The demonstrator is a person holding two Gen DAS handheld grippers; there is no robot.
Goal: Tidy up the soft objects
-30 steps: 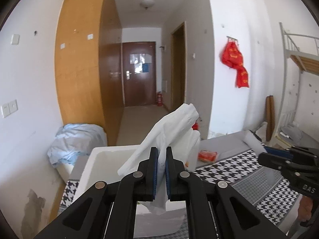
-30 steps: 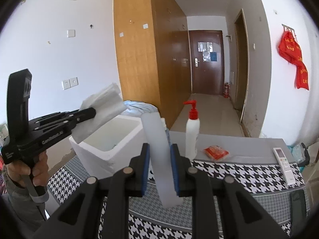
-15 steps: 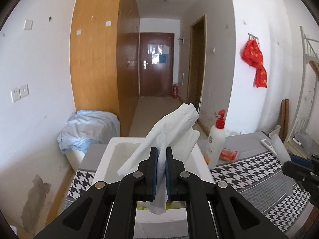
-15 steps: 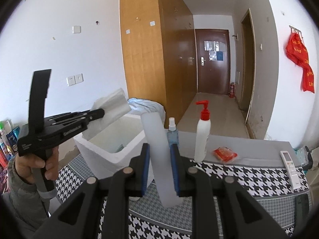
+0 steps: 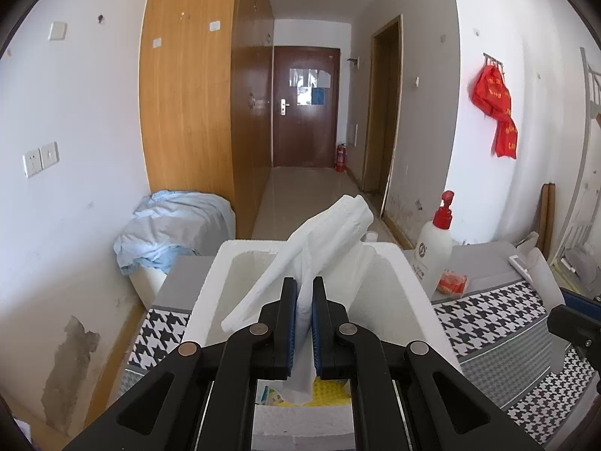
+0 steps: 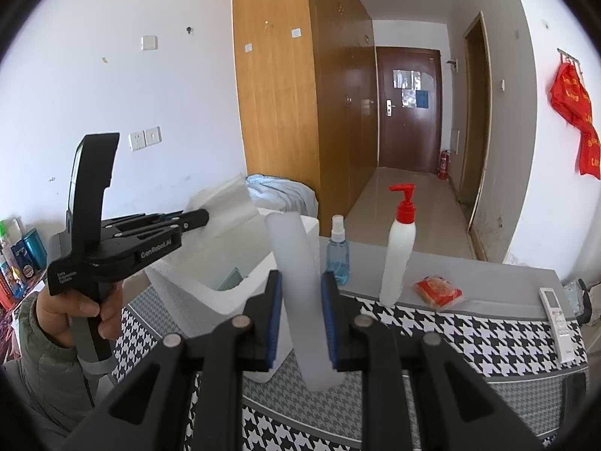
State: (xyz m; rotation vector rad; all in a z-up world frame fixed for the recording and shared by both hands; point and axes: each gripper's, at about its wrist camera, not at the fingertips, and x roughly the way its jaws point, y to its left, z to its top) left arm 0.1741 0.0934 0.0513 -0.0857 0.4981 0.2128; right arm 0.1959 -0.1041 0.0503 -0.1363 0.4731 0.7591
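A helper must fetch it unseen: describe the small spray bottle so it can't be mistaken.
Find the white foam box on the checked tablecloth. Just right of it, on the plain grey strip behind, stands the spray bottle. It is the short, clear blue one with a clear cap, beside the taller white pump bottle with a red top.

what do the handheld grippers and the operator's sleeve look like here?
Both grippers, left gripper and right gripper, are matte black linkage frames with silver pivot pins and blue ribbed pads. The left one shows white lettering, a pistol handle and a grey base band. The sleeve is grey-green and padded.
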